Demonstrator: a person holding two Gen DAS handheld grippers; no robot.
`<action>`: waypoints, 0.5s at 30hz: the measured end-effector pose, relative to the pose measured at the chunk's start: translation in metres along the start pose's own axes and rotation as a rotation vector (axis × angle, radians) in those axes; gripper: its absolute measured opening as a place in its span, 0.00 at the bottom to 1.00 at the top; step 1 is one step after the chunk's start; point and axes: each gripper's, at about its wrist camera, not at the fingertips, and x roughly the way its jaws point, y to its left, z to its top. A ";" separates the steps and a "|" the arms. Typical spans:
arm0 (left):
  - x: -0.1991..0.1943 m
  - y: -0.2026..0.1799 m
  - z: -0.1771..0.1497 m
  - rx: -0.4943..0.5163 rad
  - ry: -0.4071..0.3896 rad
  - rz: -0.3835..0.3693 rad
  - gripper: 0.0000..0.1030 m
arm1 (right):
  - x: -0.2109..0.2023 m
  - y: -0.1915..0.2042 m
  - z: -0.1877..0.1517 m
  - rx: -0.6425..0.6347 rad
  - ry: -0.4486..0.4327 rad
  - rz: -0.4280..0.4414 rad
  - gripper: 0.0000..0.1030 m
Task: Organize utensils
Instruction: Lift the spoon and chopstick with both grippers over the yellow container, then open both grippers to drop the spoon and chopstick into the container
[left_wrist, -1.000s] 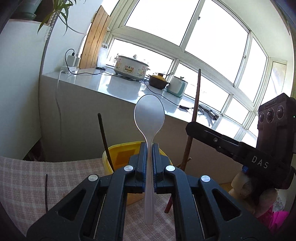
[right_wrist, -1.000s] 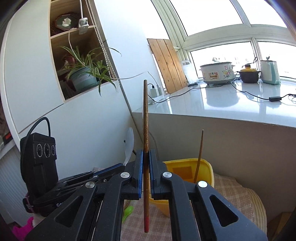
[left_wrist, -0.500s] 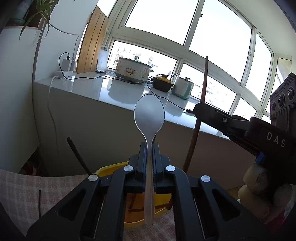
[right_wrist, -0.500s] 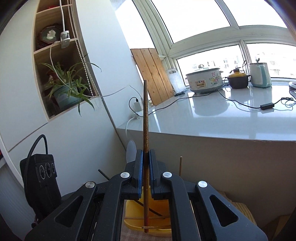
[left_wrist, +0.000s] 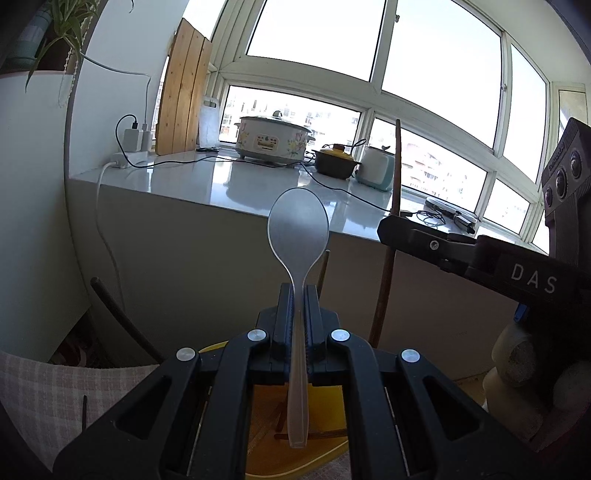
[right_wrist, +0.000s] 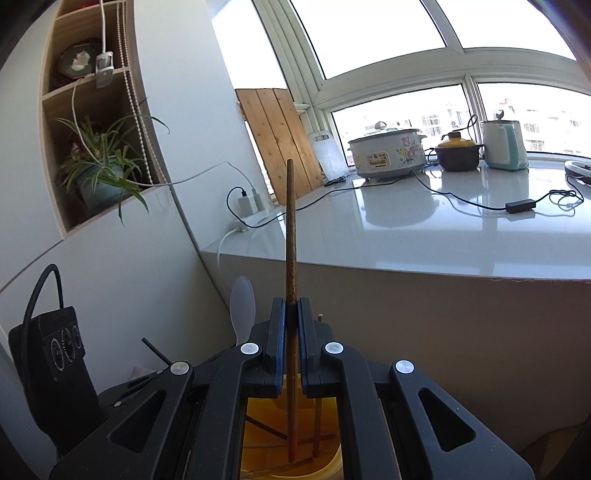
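Left gripper (left_wrist: 298, 295): jaws clamped on the handle of a clear plastic spoon (left_wrist: 297, 236); spoon upright, bowl above the fingers, handle end hanging below them over a yellow tub (left_wrist: 295, 463).

Right gripper (right_wrist: 291, 310): jaws clamped on a brown chopstick (right_wrist: 290, 229); chopstick upright, long end above the fingers, red-tipped end down inside the tub (right_wrist: 255, 421).

Tub: yellow, directly beneath both grippers; several chopsticks lie or lean inside it. One dark stick (left_wrist: 122, 317) leans out over the left rim; another stands at the far side.

Cloth (left_wrist: 55, 391): pink-and-white check, under the tub; a thin dark stick lies on it at left.

Person's hand (left_wrist: 524, 373): light glove, holding the right gripper, seen at right in the left view.

Counter (right_wrist: 424, 229): white, glossy, behind the tub. On it: a floral cooker (right_wrist: 386, 153), a brown pot (right_wrist: 458, 153) with yellow lid, a pale green kettle (right_wrist: 504, 144), cables, chargers, a wooden board (right_wrist: 280, 144) leaning by the window.

Wall niche at left: a potted plant (right_wrist: 103, 170).
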 end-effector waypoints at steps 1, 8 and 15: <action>0.001 0.000 -0.001 0.005 -0.002 0.006 0.03 | 0.001 -0.001 -0.002 0.000 0.005 -0.001 0.05; 0.005 0.000 -0.009 0.015 0.002 0.017 0.03 | 0.004 -0.004 -0.013 -0.002 0.034 -0.004 0.04; 0.004 -0.002 -0.012 0.019 0.014 0.019 0.03 | 0.006 -0.006 -0.023 0.004 0.061 -0.003 0.05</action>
